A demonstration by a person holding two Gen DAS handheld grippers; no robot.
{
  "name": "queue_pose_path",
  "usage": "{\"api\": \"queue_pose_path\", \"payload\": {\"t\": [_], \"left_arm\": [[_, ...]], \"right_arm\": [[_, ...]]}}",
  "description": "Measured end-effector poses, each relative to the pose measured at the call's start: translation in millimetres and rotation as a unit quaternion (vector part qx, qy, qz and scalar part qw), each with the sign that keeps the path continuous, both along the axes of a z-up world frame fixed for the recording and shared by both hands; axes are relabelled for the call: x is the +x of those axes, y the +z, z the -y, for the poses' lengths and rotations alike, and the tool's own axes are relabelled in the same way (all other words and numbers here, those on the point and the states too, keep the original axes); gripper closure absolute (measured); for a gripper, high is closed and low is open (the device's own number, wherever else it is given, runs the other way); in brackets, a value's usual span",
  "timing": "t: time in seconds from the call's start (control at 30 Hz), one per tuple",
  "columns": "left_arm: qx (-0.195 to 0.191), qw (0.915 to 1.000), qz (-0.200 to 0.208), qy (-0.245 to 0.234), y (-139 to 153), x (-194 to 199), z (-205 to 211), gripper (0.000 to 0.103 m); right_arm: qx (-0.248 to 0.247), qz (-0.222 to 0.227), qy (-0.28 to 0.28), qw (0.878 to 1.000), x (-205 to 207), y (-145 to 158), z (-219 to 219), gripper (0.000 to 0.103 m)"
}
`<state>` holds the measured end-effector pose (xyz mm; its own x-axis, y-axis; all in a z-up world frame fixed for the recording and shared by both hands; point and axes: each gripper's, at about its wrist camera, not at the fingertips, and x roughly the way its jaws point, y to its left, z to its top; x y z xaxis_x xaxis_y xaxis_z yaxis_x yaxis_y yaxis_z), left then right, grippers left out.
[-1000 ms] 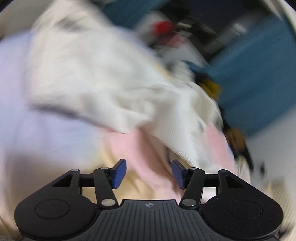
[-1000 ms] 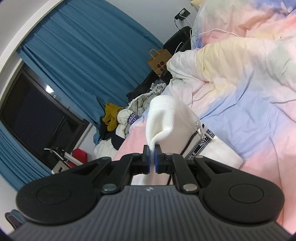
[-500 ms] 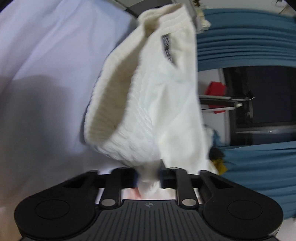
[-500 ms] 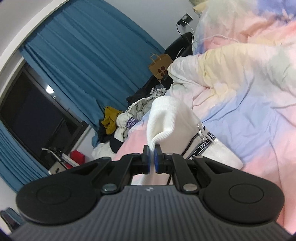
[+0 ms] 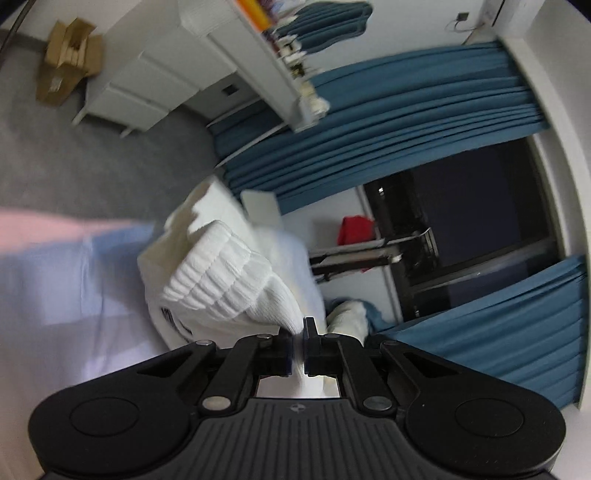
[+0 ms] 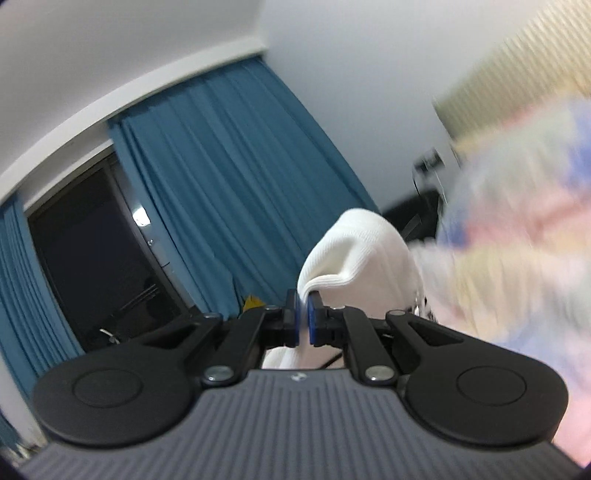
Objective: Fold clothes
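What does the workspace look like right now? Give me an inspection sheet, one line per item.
Surface: bed sheet, pastel blue and pink, blurred.
Job's things: white knit garment, ribbed hem, pinched at two spots.
Clutter: cardboard box on the grey floor; red item by the window.
Grippers: left gripper and right gripper, jaws shut on the garment.
Cables: wall plug with cord.
Surroundings: blue curtains, dark window, white drawers.

A bed (image 5: 55,280) under pastel bedding (image 6: 517,229), white garment (image 5: 221,273) over it.
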<state>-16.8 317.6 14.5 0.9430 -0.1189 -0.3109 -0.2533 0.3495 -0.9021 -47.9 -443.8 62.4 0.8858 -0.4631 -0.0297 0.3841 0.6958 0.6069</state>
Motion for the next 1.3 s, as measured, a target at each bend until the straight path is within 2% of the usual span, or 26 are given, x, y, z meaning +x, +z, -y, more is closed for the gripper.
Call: {"api": "queue_pose_path", "payload": {"t": [0.13, 0.2, 0.3, 0.33, 0.47, 0.7, 0.83, 0.93, 1.1, 1.2, 1.3], "left_arm": [[-0.015, 0.9998, 0.01, 0.008, 1, -7, -31, 0.098], [-0.032, 0.9994, -0.005, 0.005, -18, -15, -47, 0.098], [-0.043, 0.9986, -0.028, -0.007, -49, -26, -55, 0.098], [-0.043, 0.9984, -0.035, -0.01, -55, -26, -55, 0.098], [-0.04, 0.9974, -0.057, -0.017, -72, -23, -53, 0.098], [-0.028, 0.9991, -0.025, -0.02, -40, -5, -44, 0.098], [-0.022, 0.9994, -0.014, -0.021, -38, -27, -40, 0.099], [-0.033, 0.9985, -0.035, -0.028, -59, -49, -41, 0.099], [-0.048, 0.9971, -0.046, -0.036, -83, -69, -44, 0.099], [-0.039, 0.998, -0.037, -0.033, -82, -74, -43, 0.099], [-0.028, 0.9978, -0.046, -0.037, -86, -81, -40, 0.099]], "right_arm": [[0.009, -0.029, -0.004, 1.0, 31, 9, 16, 0.095], [0.014, -0.043, -0.005, 0.999, 47, 13, 24, 0.095], [0.061, -0.088, -0.01, 0.994, 55, -33, 37, 0.095], [0.071, -0.09, -0.006, 0.993, 57, -38, 41, 0.095], [0.091, -0.064, 0.024, 0.993, 62, -28, 51, 0.095], [0.127, -0.019, 0.076, 0.989, 72, -11, 70, 0.095], [0.147, 0.007, 0.105, 0.984, 78, 0, 80, 0.095], [0.145, -0.033, 0.102, 0.984, 53, -18, 91, 0.095], [0.163, -0.104, 0.118, 0.974, 6, -64, 98, 0.095], [0.156, -0.121, 0.119, 0.973, -10, -70, 97, 0.095], [0.144, -0.146, 0.118, 0.972, -22, -74, 92, 0.095]]}}
